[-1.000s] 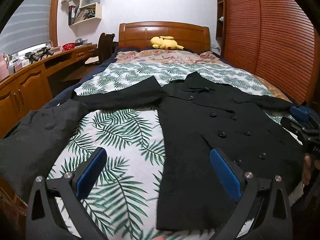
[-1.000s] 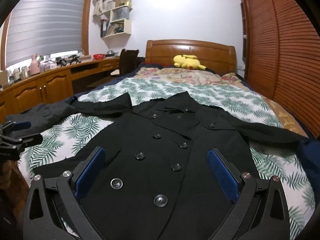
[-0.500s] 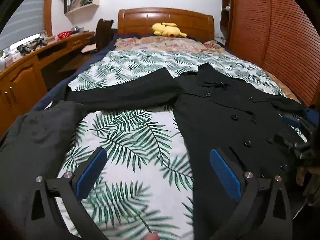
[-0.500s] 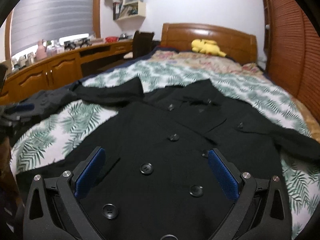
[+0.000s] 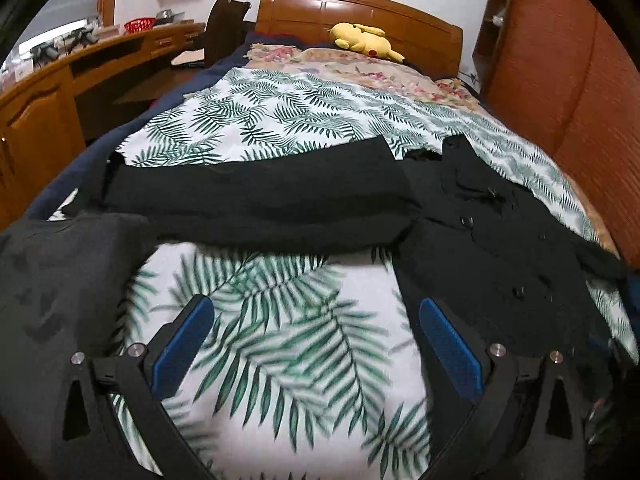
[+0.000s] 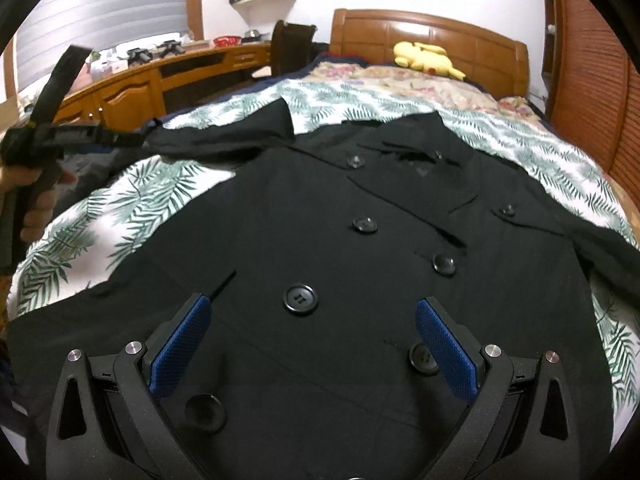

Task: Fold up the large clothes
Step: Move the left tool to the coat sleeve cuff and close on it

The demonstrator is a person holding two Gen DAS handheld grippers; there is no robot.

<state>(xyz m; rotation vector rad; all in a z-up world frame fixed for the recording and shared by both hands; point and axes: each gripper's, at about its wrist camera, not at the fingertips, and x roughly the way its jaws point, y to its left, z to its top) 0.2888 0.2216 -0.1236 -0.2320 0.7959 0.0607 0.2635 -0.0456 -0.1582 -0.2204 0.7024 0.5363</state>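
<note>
A black double-breasted coat [image 6: 380,240] lies flat, front up, on the palm-leaf bedspread [image 6: 120,208]. Its left sleeve [image 5: 256,192] stretches out sideways across the bed. My left gripper [image 5: 316,320] is open and empty, low over the bedspread just short of that sleeve, with the coat body [image 5: 500,272] to its right. My right gripper [image 6: 312,328] is open and empty, low over the coat's lower front among its buttons [image 6: 299,298]. The left gripper with the hand holding it shows at the left edge of the right wrist view [image 6: 44,136].
A dark grey garment [image 5: 52,280] lies at the bed's left edge. A yellow plush toy [image 5: 364,40] sits by the wooden headboard [image 5: 360,8]. A wooden desk [image 5: 60,80] and chair [image 5: 224,28] run along the left. Wooden wardrobe doors [image 5: 560,80] stand at the right.
Both grippers have moved forward and lower over the bed. The left one has come near the outstretched sleeve; the right one has come over the coat's front buttons. Both stay open.
</note>
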